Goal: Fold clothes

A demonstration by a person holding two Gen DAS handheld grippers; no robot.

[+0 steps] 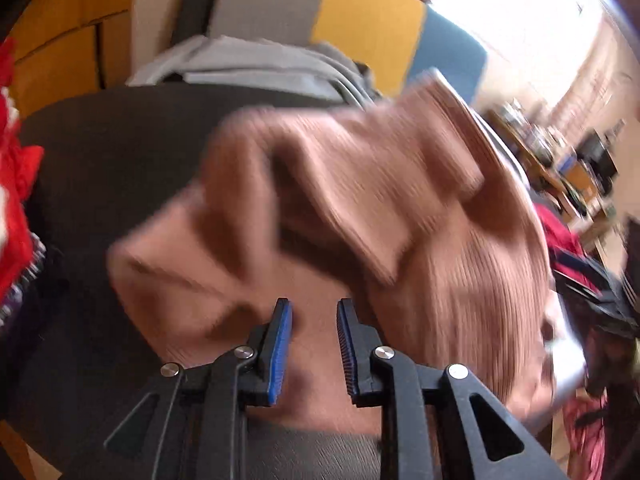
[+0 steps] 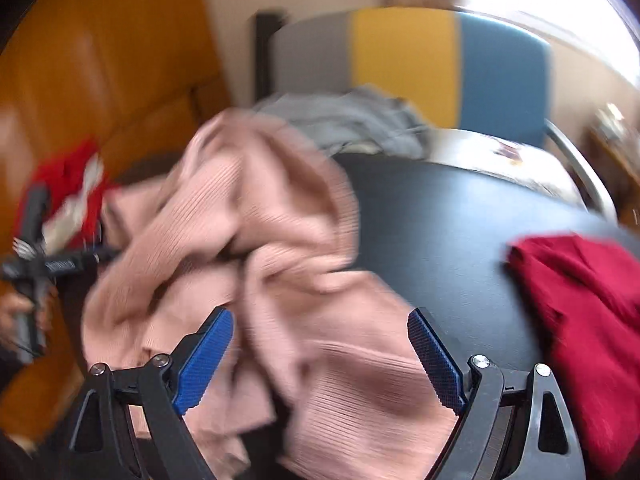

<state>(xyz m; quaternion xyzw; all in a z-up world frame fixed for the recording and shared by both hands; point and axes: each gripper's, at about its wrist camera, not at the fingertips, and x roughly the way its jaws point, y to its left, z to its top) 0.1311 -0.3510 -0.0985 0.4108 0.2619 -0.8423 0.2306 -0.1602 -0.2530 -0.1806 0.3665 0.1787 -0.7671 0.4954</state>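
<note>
No legible text, labels or numbers

The only lettering visible is a short pale marking on the black bar of the left handheld gripper (image 2: 60, 266), seen at the left edge of the right wrist view; motion blur makes its characters unreadable. A small printed patch on the white sheet-like item (image 2: 508, 150) behind the dark table is likewise too blurred to tell whether it carries words. The left wrist view contains no writing, brand mark or sign that can be read.
</note>
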